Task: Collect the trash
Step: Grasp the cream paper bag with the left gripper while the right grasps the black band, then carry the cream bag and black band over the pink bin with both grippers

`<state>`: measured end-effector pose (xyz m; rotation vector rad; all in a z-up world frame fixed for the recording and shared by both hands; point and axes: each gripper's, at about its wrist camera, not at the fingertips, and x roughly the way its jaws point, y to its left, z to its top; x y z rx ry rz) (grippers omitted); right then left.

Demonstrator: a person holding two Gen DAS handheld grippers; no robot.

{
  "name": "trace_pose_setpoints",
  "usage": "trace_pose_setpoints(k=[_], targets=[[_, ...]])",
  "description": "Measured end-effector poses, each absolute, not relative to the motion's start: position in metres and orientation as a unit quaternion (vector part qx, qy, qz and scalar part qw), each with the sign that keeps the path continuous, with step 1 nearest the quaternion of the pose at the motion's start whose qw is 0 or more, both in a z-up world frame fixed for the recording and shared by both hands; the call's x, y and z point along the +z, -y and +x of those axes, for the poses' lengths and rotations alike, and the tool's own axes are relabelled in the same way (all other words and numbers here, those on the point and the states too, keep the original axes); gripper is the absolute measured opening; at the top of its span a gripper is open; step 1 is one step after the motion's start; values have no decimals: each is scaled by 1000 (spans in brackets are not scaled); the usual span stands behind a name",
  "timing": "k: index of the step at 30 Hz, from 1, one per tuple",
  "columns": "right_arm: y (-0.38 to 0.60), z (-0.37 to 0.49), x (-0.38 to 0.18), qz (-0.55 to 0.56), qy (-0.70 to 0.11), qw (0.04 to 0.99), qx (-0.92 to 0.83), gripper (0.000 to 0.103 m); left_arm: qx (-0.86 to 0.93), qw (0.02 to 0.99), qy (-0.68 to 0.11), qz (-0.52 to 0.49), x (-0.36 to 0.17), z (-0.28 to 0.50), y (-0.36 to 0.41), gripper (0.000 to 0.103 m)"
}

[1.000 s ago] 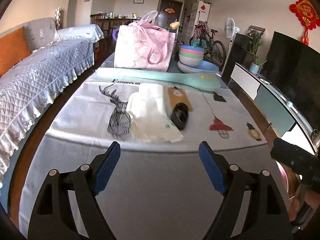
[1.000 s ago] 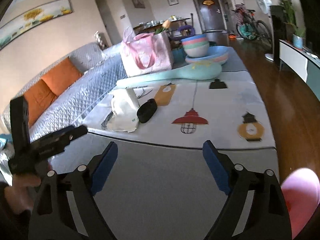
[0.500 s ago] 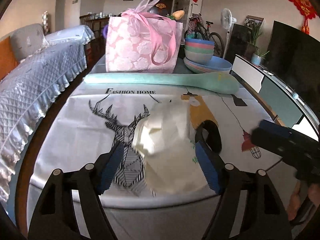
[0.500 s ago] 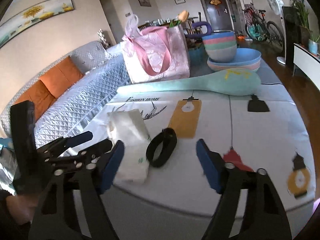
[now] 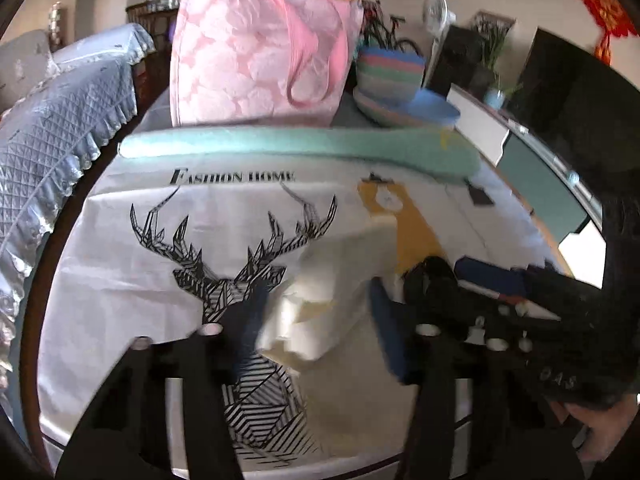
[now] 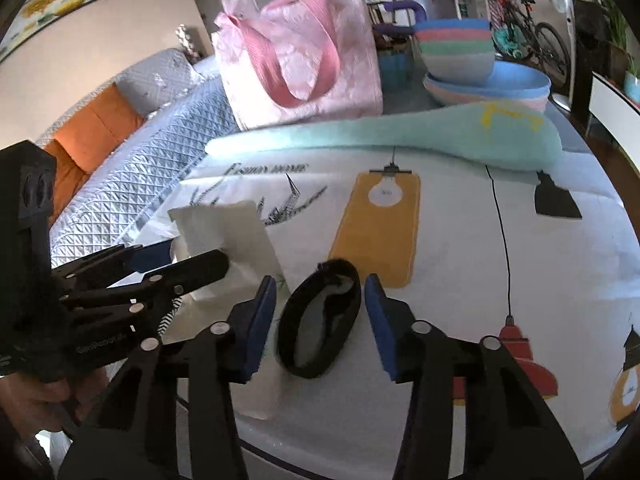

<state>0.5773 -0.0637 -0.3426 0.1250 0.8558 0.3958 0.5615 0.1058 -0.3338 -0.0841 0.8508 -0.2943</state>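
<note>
White tissue [image 5: 320, 312] between parted left gripper [image 5: 316, 320] | black band [image 6: 320, 320] between parted right gripper [image 6: 320, 320]

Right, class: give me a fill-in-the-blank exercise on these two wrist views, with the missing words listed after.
1. The right gripper has its open fingers on either side of the black ____.
2. The left gripper is closing around the crumpled ____ bag.
3. Behind the long teal cushion stands a tote bag coloured ____.
4. The tablecloth shows the line drawing of a ____.

Missing words: ring; white; pink; deer
</note>
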Motion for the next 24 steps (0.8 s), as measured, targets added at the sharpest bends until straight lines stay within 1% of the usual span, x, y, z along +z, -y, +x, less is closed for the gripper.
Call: trace_pose_setpoints(k=[2, 3, 4, 5, 6, 9, 11, 14, 24], targets=[[65, 577, -348, 63, -422, 887, 178, 38, -160, 895, -413, -53, -334, 559, -110, 33], [66, 578, -350, 64, -424, 887, 174, 32, -159, 896, -411, -57, -332, 555, -112, 29], [66, 578, -353, 65, -430, 883, 174, 23, -160, 896, -410, -63, -331, 553, -113, 26], [66, 578, -354, 66, -433, 882, 173, 19, -157, 895, -412, -67, -330, 548, -113, 18], [66, 576, -356, 70, -435, 881, 173, 11, -155, 894, -414, -69, -329, 546, -113, 15], [69, 568, -352, 70, -431, 882, 177, 9, -144, 892, -423, -62, -325, 532, -110, 12], [73, 558, -346, 68, -423, 887, 174, 9, -136, 884, -442, -63, -324, 519, -109, 11], [86, 534, -338, 94, -422, 884, 176, 8, -129, 882, -451, -53, -317, 489, -104, 7], [120, 405, -315, 120, -427, 879, 175, 8, -137, 871, -470, -49, -291, 385, -76, 7]])
